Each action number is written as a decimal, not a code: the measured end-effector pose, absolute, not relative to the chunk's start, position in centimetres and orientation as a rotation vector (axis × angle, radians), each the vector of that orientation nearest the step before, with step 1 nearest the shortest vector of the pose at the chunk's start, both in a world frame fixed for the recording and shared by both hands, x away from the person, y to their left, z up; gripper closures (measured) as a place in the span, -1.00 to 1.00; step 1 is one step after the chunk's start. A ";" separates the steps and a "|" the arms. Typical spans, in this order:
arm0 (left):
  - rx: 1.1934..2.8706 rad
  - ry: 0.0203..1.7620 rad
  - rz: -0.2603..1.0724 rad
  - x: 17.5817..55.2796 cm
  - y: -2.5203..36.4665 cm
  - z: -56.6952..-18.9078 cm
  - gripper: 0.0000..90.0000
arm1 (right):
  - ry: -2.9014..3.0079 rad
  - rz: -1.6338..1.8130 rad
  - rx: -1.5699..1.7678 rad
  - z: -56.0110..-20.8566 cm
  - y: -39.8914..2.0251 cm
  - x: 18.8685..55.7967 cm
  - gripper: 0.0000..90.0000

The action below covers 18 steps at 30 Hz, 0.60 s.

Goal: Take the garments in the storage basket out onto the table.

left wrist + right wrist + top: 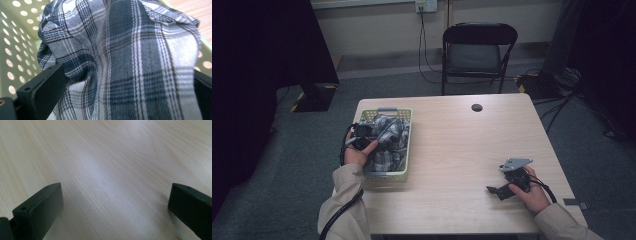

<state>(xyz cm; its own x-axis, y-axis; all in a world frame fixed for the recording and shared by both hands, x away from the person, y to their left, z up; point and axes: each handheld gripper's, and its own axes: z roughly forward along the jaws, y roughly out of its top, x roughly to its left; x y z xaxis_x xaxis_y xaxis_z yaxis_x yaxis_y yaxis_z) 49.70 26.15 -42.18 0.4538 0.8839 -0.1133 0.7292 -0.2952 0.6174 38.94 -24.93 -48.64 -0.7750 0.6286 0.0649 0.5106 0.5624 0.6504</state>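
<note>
At left, the left gripper [362,136] reaches into the basket [407,150], jaws spread around the shirt [130,60], likely to lift it; the right gripper [507,184] rests open-jawed on the bench [452,150]

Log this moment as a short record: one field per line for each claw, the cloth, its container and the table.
left claw: in the basket, jaws wide apart with plaid cloth between them, not closed on it
right claw: open, nothing held, over bare tabletop
cloth: blue and white plaid, bunched
basket: pale green, perforated, on the table's left side
table: light wood
</note>
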 end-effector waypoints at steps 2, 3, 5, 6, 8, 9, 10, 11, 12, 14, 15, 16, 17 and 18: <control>2.115 1.352 0.336 49.9 26.0 -42.3 -0.99 | 2.619 1.005 0.965 -48.6 -24.9 38.9 -1.00; 2.121 1.358 0.337 50.0 26.0 -42.4 -0.99 | 2.619 1.005 0.965 -48.6 -24.9 38.9 -1.00; 2.120 1.384 0.330 50.4 25.7 -42.6 -0.99 | 2.619 1.005 0.964 -48.6 -24.9 38.9 -1.00; 2.120 1.384 0.330 50.4 25.7 -42.6 -0.99 | 2.619 1.005 0.964 -48.6 -24.9 38.9 -1.00; 2.135 1.413 0.307 50.7 25.4 -43.0 -0.99 | 2.619 1.005 0.964 -48.6 -24.9 38.9 -1.00; 2.148 1.409 0.313 50.7 25.3 -43.1 -0.99 | 2.619 1.005 0.965 -48.6 -24.9 38.9 -1.00; 2.155 1.410 0.313 50.9 25.2 -43.3 -0.99 | 2.619 1.005 0.964 -48.6 -24.9 38.9 -1.00; 2.155 1.411 0.308 51.0 25.1 -43.4 -0.99 | 2.619 1.005 0.964 -48.6 -24.9 38.9 -1.00; 2.155 1.409 0.311 51.1 25.0 -43.4 -0.99 | 2.619 1.005 0.964 -48.6 -24.9 38.9 -1.00; 2.159 1.420 0.304 51.2 24.9 -43.6 -1.00 | 2.619 1.005 0.964 -48.6 -24.9 38.9 -1.00; 2.163 1.426 0.295 51.3 24.9 -43.7 -1.00 | 2.619 1.005 0.964 -48.6 -24.9 38.9 -1.00; 2.170 1.431 0.293 51.4 24.9 -43.9 -0.99 | 2.619 1.005 0.964 -48.6 -24.9 38.9 -1.00; 2.178 1.433 0.299 51.5 24.9 -44.0 -1.00 | 2.619 1.005 0.964 -48.6 -24.9 38.9 -1.00; 2.179 1.439 0.301 51.6 24.8 -44.0 -1.00 | 2.619 1.005 0.964 -48.6 -24.9 38.9 -1.00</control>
<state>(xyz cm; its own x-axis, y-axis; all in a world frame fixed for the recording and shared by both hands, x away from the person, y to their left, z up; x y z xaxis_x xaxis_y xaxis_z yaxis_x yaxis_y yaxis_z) 51.61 24.82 -44.04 0.4146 0.9054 -0.0914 0.7931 -0.3103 0.5241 38.94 -24.93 -48.64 -0.7750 0.6286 0.0649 0.5106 0.5624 0.6503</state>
